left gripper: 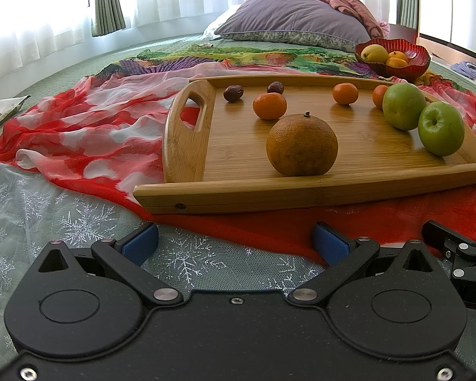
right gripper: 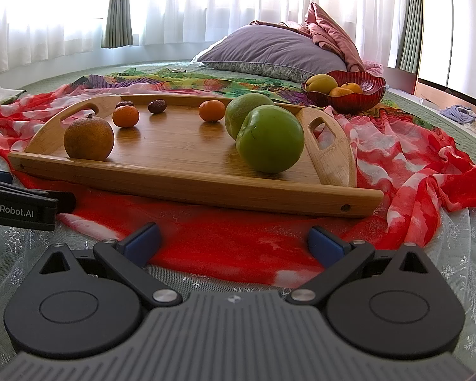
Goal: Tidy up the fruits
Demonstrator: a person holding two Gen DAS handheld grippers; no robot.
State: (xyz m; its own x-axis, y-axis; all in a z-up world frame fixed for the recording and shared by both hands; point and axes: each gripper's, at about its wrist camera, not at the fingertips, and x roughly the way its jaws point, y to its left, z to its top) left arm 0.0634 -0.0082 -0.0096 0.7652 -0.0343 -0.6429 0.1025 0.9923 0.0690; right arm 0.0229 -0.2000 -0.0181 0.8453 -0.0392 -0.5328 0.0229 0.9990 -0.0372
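Tray: rectangular bamboo tray (left gripper: 349,187) on the bed, its long rim crosswise just ahead of both grippers.
Left hand-held gripper (left gripper: 236,241): pads apart, empty; the big round orange (left gripper: 301,144) sits straight ahead.
Right hand-held gripper (right gripper: 234,241): apart, empty; nearer the green apple (right gripper: 269,139).
Goal, likely: red glass bowl (right gripper: 365,96) beyond the tray.
Hidden: one mandarin (left gripper: 379,95), half behind a second apple.

I count one wooden tray (left gripper: 187,133) on the bed. On it sit one large orange (left gripper: 301,144), three small tangerines (left gripper: 269,105), two green apples (left gripper: 440,128) and two dark dates (left gripper: 233,92). One red bowl (left gripper: 419,60) holds one yellow fruit (left gripper: 374,53) and two small oranges (left gripper: 396,62). I have two tongs (left gripper: 234,244), both spread wide.
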